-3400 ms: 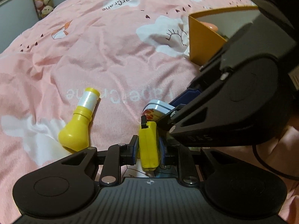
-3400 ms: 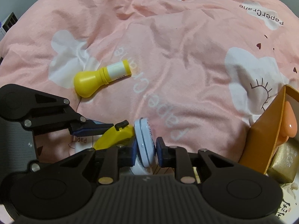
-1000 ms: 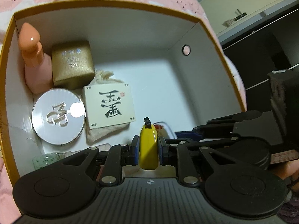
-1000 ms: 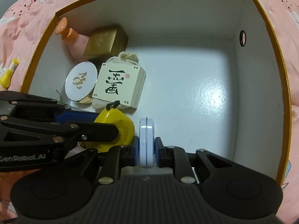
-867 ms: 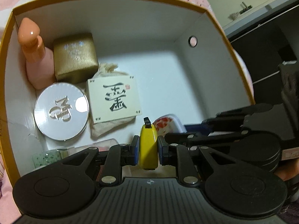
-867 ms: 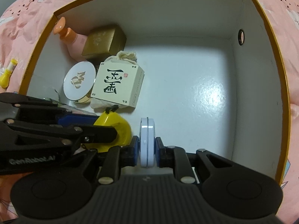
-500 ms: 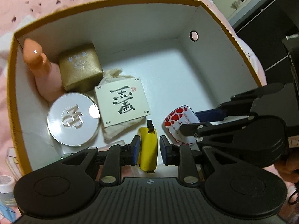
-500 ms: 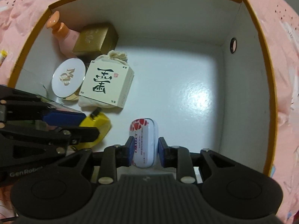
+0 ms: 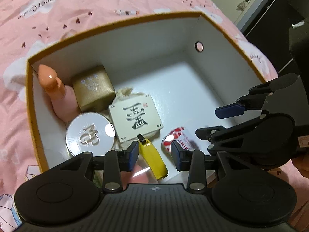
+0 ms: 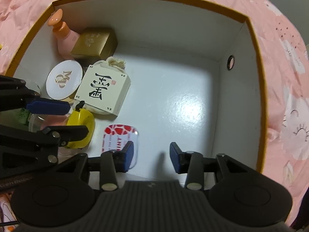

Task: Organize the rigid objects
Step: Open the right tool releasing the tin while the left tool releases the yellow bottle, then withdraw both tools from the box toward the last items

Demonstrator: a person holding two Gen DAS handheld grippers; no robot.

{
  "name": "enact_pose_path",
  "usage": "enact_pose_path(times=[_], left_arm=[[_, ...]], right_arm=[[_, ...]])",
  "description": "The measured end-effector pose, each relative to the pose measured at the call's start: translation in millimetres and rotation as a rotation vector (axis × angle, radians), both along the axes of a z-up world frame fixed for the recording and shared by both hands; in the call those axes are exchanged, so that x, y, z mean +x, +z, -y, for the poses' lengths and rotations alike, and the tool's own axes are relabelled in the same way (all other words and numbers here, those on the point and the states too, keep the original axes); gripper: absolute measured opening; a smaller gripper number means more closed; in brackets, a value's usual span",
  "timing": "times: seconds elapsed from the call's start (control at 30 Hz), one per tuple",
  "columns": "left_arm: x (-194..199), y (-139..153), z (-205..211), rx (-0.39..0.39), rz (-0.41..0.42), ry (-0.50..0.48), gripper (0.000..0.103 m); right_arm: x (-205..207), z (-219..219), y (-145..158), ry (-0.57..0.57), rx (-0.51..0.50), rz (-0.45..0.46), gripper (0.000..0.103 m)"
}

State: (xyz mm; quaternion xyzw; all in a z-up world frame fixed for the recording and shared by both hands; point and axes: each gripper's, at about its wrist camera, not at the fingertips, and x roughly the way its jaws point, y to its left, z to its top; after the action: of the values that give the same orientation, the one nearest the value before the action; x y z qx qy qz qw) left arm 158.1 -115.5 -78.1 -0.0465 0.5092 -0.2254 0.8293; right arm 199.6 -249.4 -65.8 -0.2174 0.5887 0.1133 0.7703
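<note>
The yellow tape measure point(image 9: 153, 161) is seen lying on the white floor of the box point(image 9: 135, 44), near edge, between the spread fingers of the left gripper point(image 9: 155, 155) but touched by neither; nothing is held. Just right of it the mint tin point(image 10: 120, 142) lies flat, red-and-white lid up. The right gripper point(image 10: 151, 159) is likewise wide open and empty, its left finger hanging over the tin's near right corner; contact cannot be told.

Just beyond the tape measure a cream carton point(image 10: 102, 89) with a black character is seen, resting on a drawstring pouch point(image 10: 115, 61). To its left a round silver compact point(image 10: 64, 79) lies flat. Farther back a gold box point(image 10: 94, 42) sits beside a peach bottle point(image 10: 61, 32) in the far left corner. A clear plastic item point(image 10: 33, 120) at the near left is mostly hidden behind the left gripper. The right half of the box floor is bare. A round hole point(image 10: 230, 62) is seen in the right wall. The box is surrounded by pink bedding point(image 9: 58, 9).
</note>
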Motion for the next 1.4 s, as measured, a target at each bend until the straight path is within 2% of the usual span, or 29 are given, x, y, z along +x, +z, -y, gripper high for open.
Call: enact_pose_path(times=[0.1,0.23,0.37,0.5,0.63,0.7,0.87,1.0,1.17,1.3,1.4], left_arm=[[-4.2,7.0,-5.5,-0.03,0.028,0.008,0.043],[-10.5,20.9,-13.1,-0.043,0.086,0.028,0.041],[-17.4,34.8,-18.7,-0.038,0.149,0.026,0.042],[-25.9,43.2,-23.3,-0.017,0.199,0.012,0.042],[-34.5,54.3,-40.1,-0.036,0.251,0.043,0.042],[-38.0,60.5,-54.7,-0.065,0.273,0.093,0.042],[-46.4,73.0,-94.2,-0.078,0.314,0.215,0.042],[-53.4,75.3,-132.6,-0.074,0.326,0.333,0.042],[-66.8,65.4,-174.9,-0.015,0.33,0.454,0.042],[-79.5,43.3,-202.3,0.051,0.295,0.496,0.042],[-88.4,26.1,-215.0,0.067,0.234,0.51,0.042]], right_arm=[[-7.0,-5.6,10.0,0.032,-0.024,0.05,0.054],[-17.6,-14.9,24.4,0.075,-0.044,0.106,0.056],[-26.2,-24.0,32.1,0.121,-0.054,0.134,0.069],[-32.4,-32.4,36.7,0.154,-0.091,0.158,0.069],[-35.4,-40.3,52.3,0.16,-0.037,0.191,0.069],[-39.0,-47.7,60.6,0.178,-0.003,0.215,0.073],[-45.9,-77.4,76.9,0.231,0.062,0.277,0.072],[-50.2,-108.6,81.3,0.291,0.117,0.322,0.072],[-54.9,-145.5,79.5,0.323,0.218,0.331,0.072],[-62.8,-173.4,68.3,0.347,0.29,0.305,0.072],[-69.2,-191.9,55.5,0.361,0.315,0.277,0.071]])
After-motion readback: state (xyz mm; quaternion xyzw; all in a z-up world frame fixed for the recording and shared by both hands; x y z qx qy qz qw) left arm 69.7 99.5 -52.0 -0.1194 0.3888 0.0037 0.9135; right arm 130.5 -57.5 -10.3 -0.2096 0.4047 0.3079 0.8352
